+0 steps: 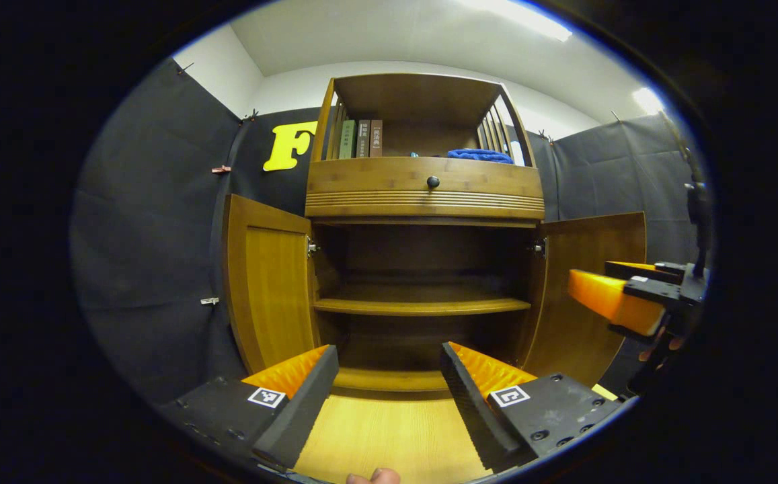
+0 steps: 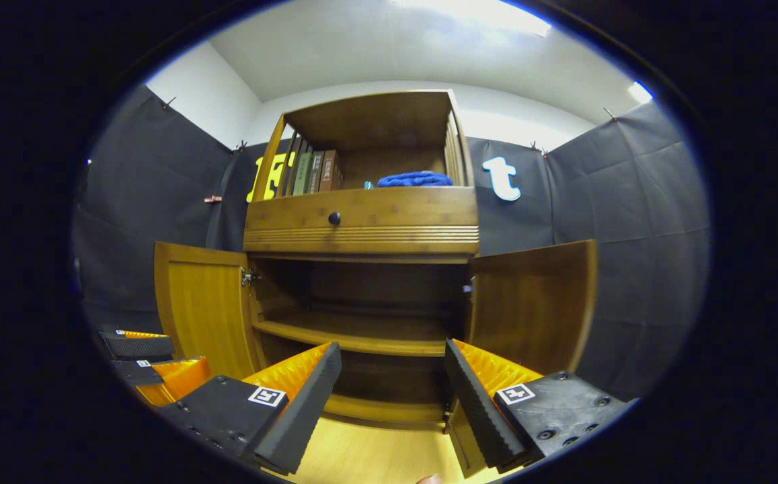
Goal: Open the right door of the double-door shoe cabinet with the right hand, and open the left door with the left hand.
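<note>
The wooden shoe cabinet (image 1: 422,195) stands ahead with both doors swung wide. Its left door (image 1: 271,289) hangs out to the left, and its right door (image 1: 584,296) to the right. Inside, one bare shelf (image 1: 422,306) crosses the dark compartment. My left gripper (image 1: 389,390) is open in front of the cabinet's base, holding nothing. In the right gripper view the same cabinet (image 2: 362,222) shows its left door (image 2: 200,316) and right door (image 2: 530,302) open. My right gripper (image 2: 392,396) is open too, apart from both doors. The right gripper (image 1: 620,302) also appears at the far right of the left gripper view.
A drawer with a dark knob (image 1: 433,181) sits above the doors. The top shelf holds books (image 1: 360,138) and a blue cloth (image 1: 481,155). Light wooden floor (image 1: 389,437) lies under the grippers. Black cloth walls (image 2: 631,222) close in on both sides. The left gripper (image 2: 153,370) shows low left in the right gripper view.
</note>
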